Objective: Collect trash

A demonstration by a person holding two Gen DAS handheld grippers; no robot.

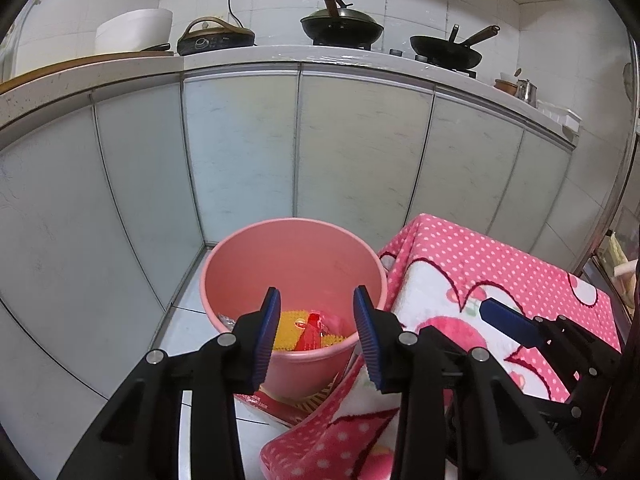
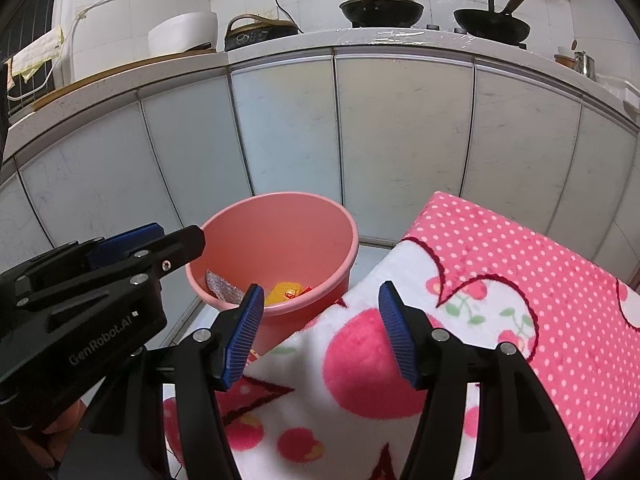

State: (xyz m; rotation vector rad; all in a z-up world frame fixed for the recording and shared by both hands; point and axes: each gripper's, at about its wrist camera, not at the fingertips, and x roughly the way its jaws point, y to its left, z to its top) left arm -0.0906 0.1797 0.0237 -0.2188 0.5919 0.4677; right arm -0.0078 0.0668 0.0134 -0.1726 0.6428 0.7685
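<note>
A pink bucket [image 1: 294,256] stands on the floor beside a table covered with a pink polka-dot cloth [image 1: 500,276]. Inside it lie a yellow spiky item [image 1: 288,326], a red wrapper [image 1: 311,332] and a clear crinkled wrapper [image 2: 222,285]. My left gripper [image 1: 316,334] is open and empty, just above the bucket's near rim. My right gripper [image 2: 320,332] is open and empty over the cloth's left edge [image 2: 360,360], to the right of the bucket [image 2: 276,236]. The right gripper shows in the left wrist view [image 1: 508,322], the left gripper in the right wrist view [image 2: 132,240].
Pale cabinet doors [image 1: 240,152] stand right behind the bucket, under a counter [image 1: 304,54] with woks, a pot and a white cooker. A red printed box [image 1: 288,404] lies on the floor under the bucket's near side. Tiled floor [image 1: 188,320] lies left.
</note>
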